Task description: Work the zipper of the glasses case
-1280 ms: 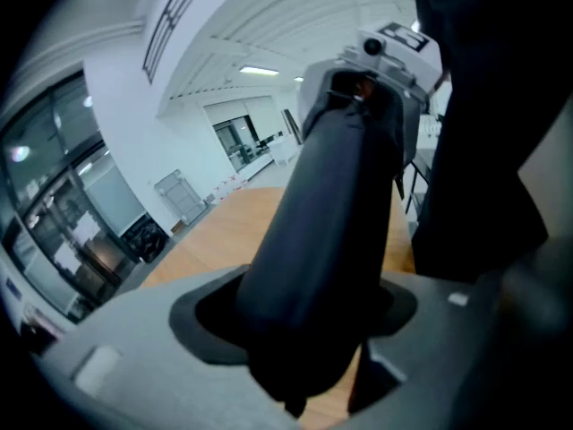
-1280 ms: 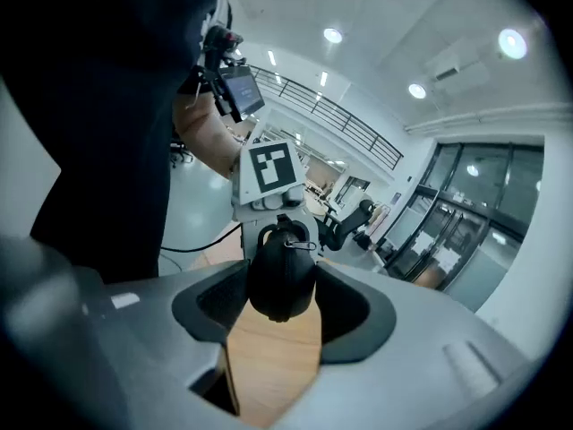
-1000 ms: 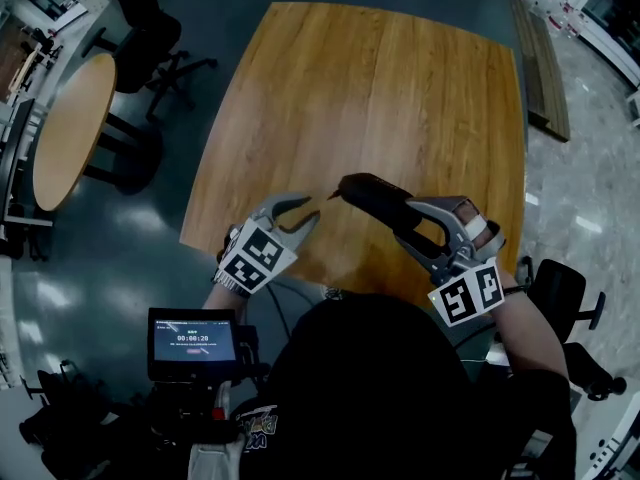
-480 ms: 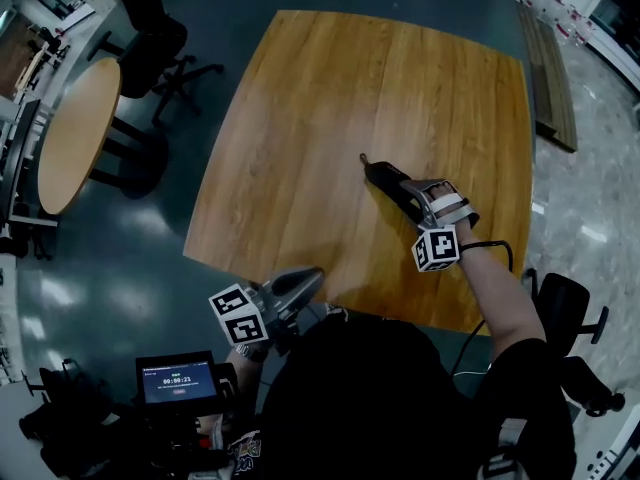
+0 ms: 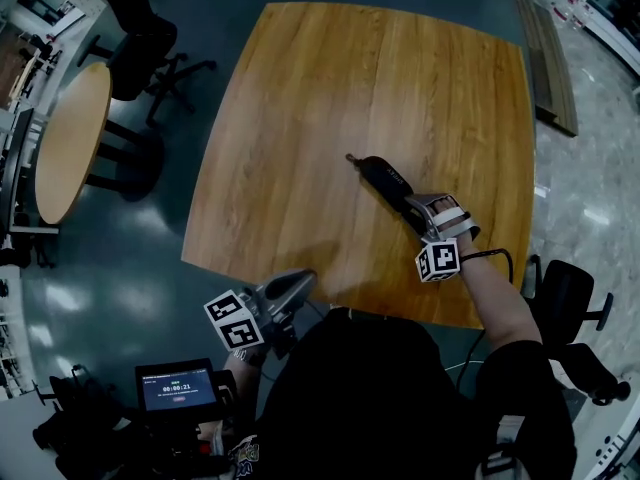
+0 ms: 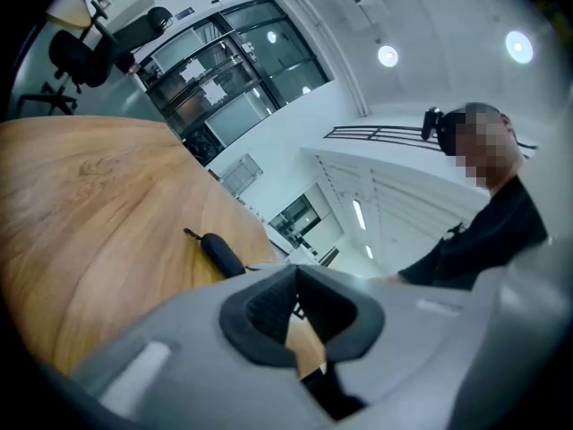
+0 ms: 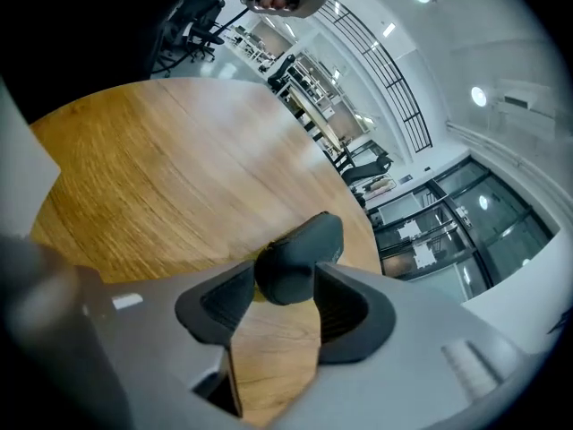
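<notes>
A long black glasses case (image 5: 385, 180) lies on the wooden table (image 5: 300, 118), its zipper pull (image 5: 350, 157) pointing to the far left. My right gripper (image 5: 412, 206) has the case's near end between its jaws, which are closing on it. In the right gripper view the case (image 7: 300, 253) sits between both pads of the right gripper (image 7: 282, 298). My left gripper (image 5: 300, 283) is shut and empty at the table's near edge, well apart from the case. In the left gripper view the case (image 6: 219, 252) lies beyond the closed pads of the left gripper (image 6: 295, 298).
A round table (image 5: 70, 138) and office chairs (image 5: 140, 38) stand to the left. Another chair (image 5: 565, 298) is at the right, a wooden bench (image 5: 545, 58) at the far right. A small screen (image 5: 180, 388) sits by my left side.
The right gripper has carried the case from close in front of me out onto the table. The left gripper has drawn back to the near edge and shut.
</notes>
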Available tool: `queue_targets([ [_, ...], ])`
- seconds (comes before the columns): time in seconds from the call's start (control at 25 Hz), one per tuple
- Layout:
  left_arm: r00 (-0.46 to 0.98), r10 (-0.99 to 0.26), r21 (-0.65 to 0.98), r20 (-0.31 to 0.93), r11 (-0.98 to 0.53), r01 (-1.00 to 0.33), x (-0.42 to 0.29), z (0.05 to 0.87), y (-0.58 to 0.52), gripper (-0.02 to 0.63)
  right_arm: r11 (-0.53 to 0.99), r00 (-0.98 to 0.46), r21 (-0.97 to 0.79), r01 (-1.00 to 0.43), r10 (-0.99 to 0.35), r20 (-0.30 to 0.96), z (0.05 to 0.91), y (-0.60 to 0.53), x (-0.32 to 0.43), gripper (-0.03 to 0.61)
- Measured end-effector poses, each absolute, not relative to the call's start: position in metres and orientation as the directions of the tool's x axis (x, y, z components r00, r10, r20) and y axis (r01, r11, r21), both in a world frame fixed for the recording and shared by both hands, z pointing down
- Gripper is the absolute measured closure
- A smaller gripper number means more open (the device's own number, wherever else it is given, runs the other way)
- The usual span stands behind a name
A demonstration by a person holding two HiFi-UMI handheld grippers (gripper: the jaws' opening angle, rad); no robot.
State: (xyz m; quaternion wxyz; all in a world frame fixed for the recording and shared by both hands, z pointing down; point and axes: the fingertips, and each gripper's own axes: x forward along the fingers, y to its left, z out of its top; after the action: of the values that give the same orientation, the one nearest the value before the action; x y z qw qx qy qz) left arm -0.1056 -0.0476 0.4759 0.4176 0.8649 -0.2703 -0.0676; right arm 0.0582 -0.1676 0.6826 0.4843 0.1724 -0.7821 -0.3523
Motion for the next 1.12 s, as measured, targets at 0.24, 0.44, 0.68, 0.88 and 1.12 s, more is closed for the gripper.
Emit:
queue_targets([
  [0.24,0.889,-0.450,0.759,0.088,-0.548,-0.352,-0.091,0.475,-0.054,0.612,0.719,-0.430,0.694,-0.021,-0.633,0.644,0.679,-0.141,0.073,0.385],
  [0.44,0.927,-0.371,0.768,0.060,-0.576,-0.280,-0.092,0.480,-0.062,0.612,0.671,-0.371,0.570,-0.474,-0.739,0.562,0.632,-0.133,0.082,0.543],
  [0.68,0.967,-0.254,0.758,0.026,-0.626,-0.184,-0.074,0.479,-0.043,0.612,0.365,-0.426,-0.232,-0.902,-0.844,0.327,0.553,-0.093,0.087,0.574],
  [0.88,0.975,-0.221,0.723,0.011,-0.672,-0.160,-0.059,0.482,-0.039,0.612,0.242,-0.394,-0.616,-0.749,-0.911,0.120,0.478,-0.058,0.078,0.574],
  [1.12,0.957,-0.283,0.732,-0.056,-0.664,-0.154,-0.052,0.456,-0.041,0.612,0.369,-0.511,-0.582,-0.725,-0.855,0.094,0.446,-0.029,0.033,0.574],
])
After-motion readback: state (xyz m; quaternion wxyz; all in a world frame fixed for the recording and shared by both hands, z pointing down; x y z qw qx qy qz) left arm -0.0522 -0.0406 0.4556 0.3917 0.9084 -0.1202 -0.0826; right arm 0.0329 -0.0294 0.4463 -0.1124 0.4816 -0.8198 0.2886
